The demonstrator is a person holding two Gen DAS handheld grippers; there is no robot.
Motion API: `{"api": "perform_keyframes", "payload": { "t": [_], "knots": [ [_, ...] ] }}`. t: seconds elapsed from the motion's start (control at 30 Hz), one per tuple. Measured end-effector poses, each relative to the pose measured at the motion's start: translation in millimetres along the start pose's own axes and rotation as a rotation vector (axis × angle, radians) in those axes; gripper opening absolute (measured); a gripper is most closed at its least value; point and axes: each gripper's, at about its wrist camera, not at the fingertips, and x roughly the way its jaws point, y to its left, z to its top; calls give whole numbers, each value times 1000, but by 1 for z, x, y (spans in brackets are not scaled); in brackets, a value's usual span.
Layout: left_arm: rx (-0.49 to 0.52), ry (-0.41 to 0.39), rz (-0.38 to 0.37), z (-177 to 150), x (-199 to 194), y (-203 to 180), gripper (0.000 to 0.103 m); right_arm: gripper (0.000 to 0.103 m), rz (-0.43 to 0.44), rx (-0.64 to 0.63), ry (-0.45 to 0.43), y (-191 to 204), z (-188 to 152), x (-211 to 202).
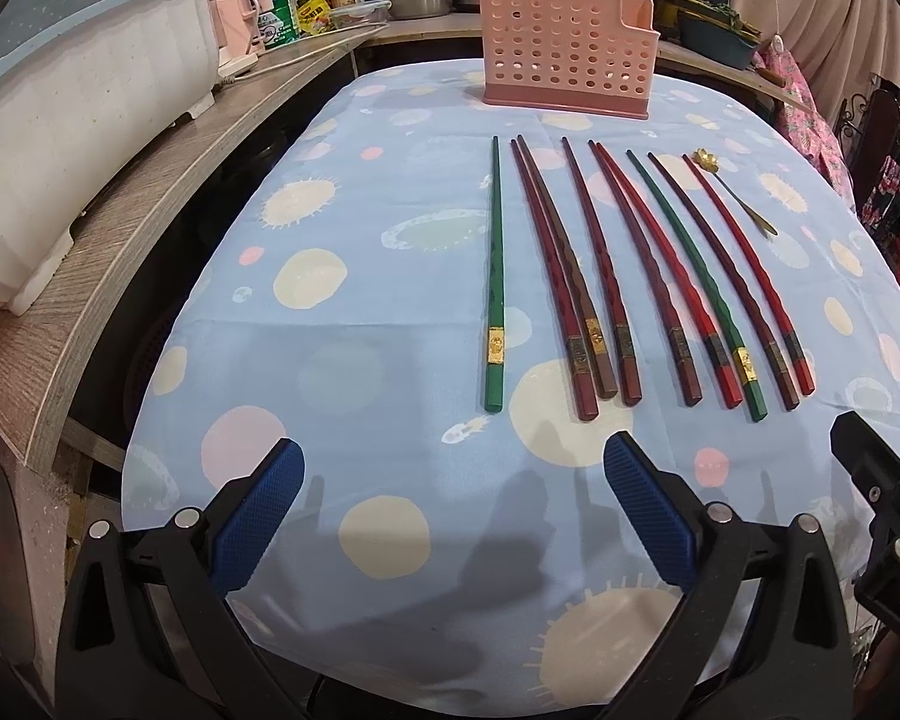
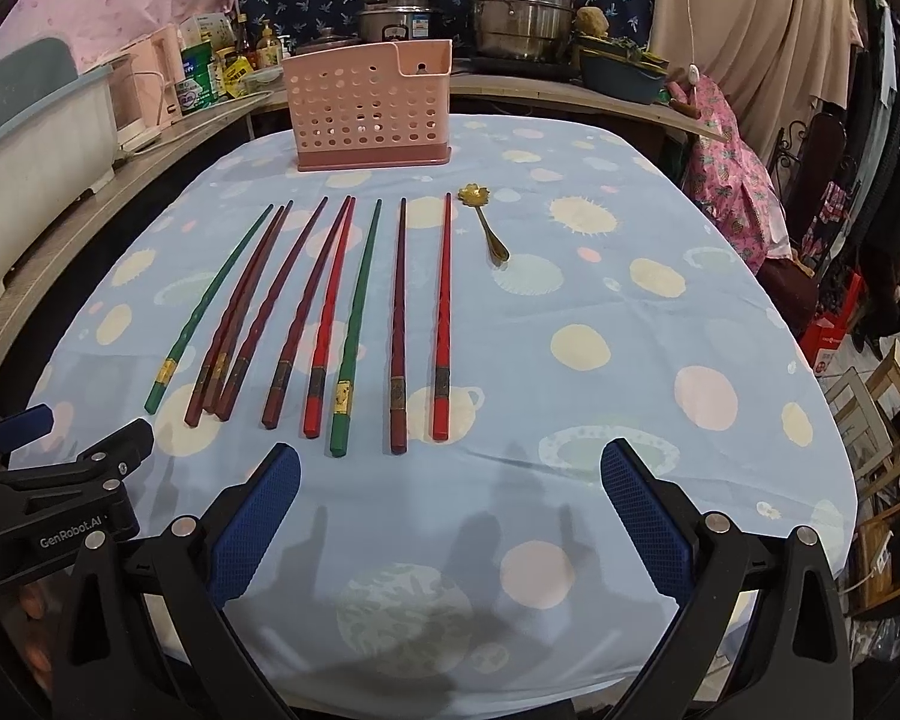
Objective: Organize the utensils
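Bench [image 1: 390, 312]: you had a blue cloth with pale spots spread over it, and every utensil lay on that cloth.
Pink holder [image 1: 564, 48]: it stood upright at the far edge of the bench, beyond the chopstick tips. Your right view showed its tall notched end on the right and something small inside, too small to tell; your left view showed only the holed front wall.
White tub [image 1: 78, 138]: it sat on the wooden counter to your left, large in the left view, only a sliver in the right one.
Steel pots [image 2: 522, 6]: they stood behind the holder, clearer in your right view.
Chopsticks [image 1: 630, 276]: nine lay side by side, thick ends toward you, tips toward the holder.
Green chopstick [image 1: 494, 276]: it lay apart at the left of the row.
Second green chopstick [image 2: 357, 324]: it lay among the red and brown ones.
Gold spoon [image 2: 486, 222]: it rested just right of the last red chopstick, flower bowl toward the holder.
Left tool [image 1: 453, 510]: you held it spread wide, empty, short of the thick ends; your right view caught its side at the left edge.
Right tool [image 2: 450, 510]: likewise spread wide and empty.
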Motion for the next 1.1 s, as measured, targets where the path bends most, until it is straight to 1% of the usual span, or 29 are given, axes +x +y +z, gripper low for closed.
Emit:
{"api": "perform_keyframes", "payload": {
  "t": [0.53, 0.73, 0.9, 1.03, 1.1],
  "knots": [
    [-27, -3, -12, 1, -3, 6, 95, 96, 6, 17, -18, -7, 0, -4],
    [-41, 9, -16, 6, 5, 12, 95, 96, 7, 19, -17, -7, 0, -3],
    [-56, 24, -18, 14, 20, 18, 95, 96, 9, 23, -11, -9, 2, -1],
    [-53, 34, -14, 20, 33, 18, 91, 96, 12, 27, -7, -10, 5, 3],
    [-50, 41, -13, 22, 38, 17, 86, 96, 12, 27, -7, -10, 5, 3]
  ]
}}
